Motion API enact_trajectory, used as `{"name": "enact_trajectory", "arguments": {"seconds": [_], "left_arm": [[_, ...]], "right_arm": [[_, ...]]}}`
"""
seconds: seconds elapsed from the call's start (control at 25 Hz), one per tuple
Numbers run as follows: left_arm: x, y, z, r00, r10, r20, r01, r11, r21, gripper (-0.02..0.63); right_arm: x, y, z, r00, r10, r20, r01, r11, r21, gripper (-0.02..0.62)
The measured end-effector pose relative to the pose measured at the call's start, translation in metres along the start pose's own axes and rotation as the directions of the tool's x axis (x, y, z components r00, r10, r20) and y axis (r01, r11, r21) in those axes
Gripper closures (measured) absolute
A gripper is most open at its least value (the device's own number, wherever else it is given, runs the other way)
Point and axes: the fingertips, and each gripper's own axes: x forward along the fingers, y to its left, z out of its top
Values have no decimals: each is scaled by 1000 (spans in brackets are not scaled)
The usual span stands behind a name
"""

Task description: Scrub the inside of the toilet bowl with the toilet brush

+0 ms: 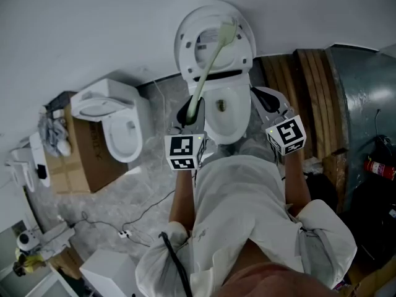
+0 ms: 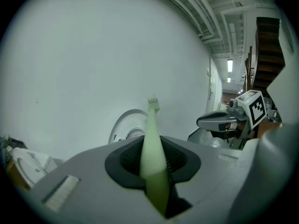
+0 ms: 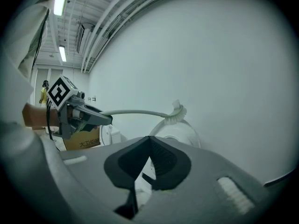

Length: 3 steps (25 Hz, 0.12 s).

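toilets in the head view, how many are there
2. One white ceramic toilet with raised lid stands directly ahead against the wall; another white toilet sits left of it, beside a brown cardboard box. White shapes at the far left are unclear.

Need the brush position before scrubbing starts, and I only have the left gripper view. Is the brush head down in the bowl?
Observer: No. The head view shows the toilet brush angled upward, with its head over the raised lid. The bowl lies below it, nearer the person.
Operator: Is the right gripper holding anything? I only see it side-on.
Observer: No. In the right gripper view, the right gripper has its fingers together and nothing between them.
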Motion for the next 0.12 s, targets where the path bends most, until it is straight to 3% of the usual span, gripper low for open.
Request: {"name": "enact_trajectory", "arguments": {"seconds": [0.12], "left_arm": [[-5, 1, 2, 1000, 1, 15, -1, 1000, 8, 511]], "right_arm": [[-4, 6, -1, 1000, -2, -5, 2, 1000, 2, 594]]}}
